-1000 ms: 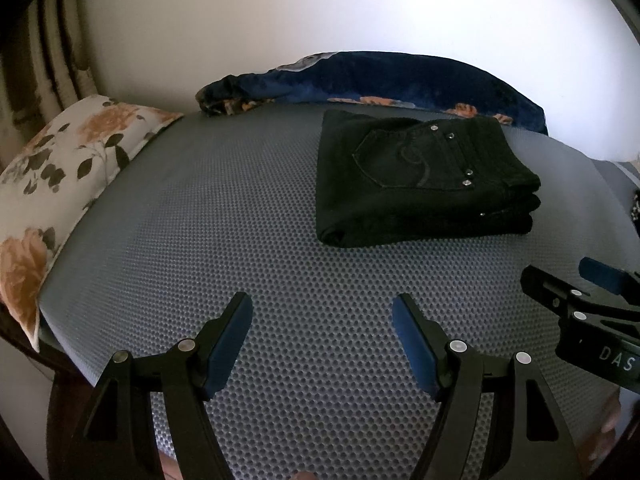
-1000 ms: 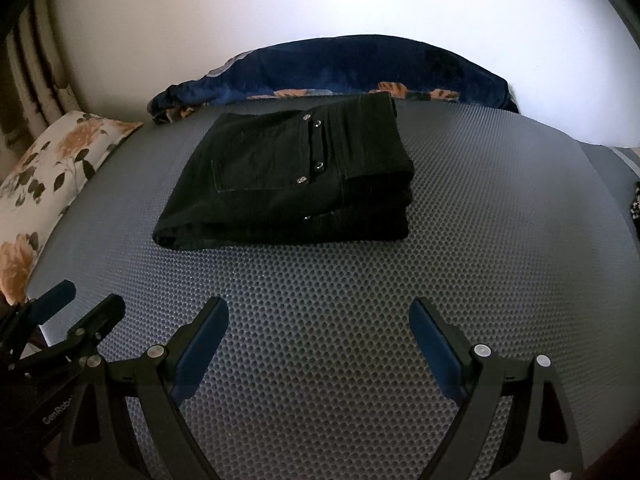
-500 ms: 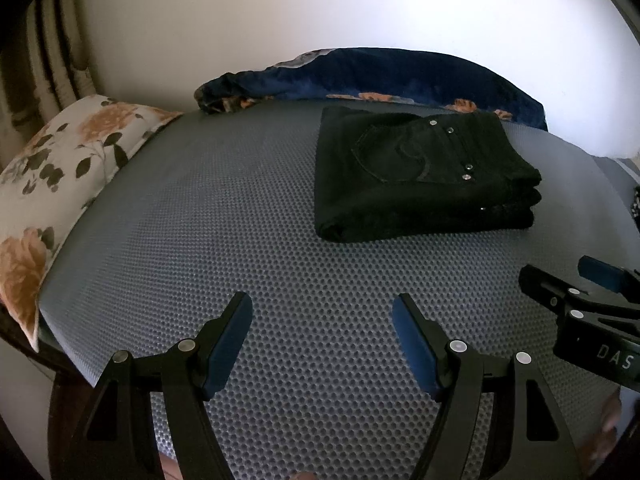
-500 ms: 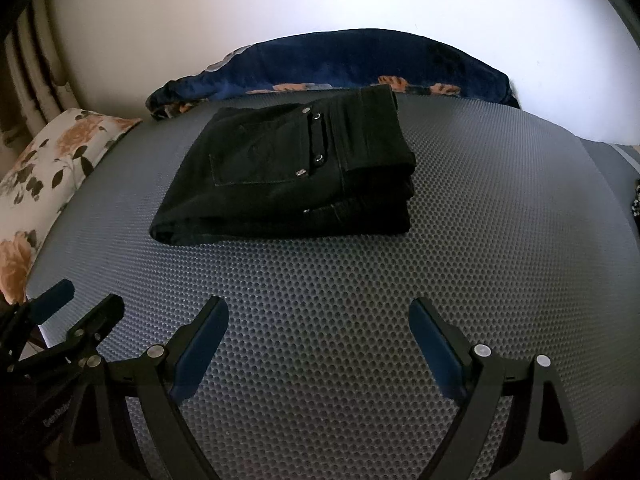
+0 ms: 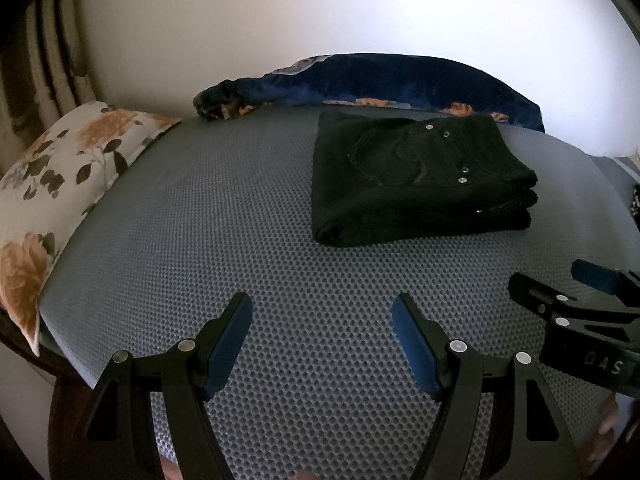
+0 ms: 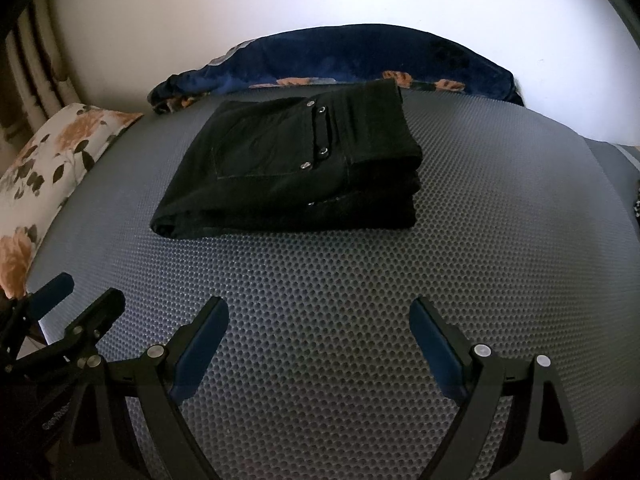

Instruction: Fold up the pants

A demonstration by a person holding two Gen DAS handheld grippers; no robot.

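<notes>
mat (image 6: 320, 280) open near both claws | folded pants (image 6: 296, 168) ahead | pillow (image 5: 60, 184) left | blanket (image 6: 340, 60) behind

floral pillow (image 5: 60, 184) cut by the left edge; blue blanket (image 6: 360, 60) partly behind folded pants (image 6: 296, 168)

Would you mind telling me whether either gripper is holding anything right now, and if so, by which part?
Nothing is held. The left gripper and right gripper are both open and empty above the grey mat, apart from the folded black pants.
</notes>
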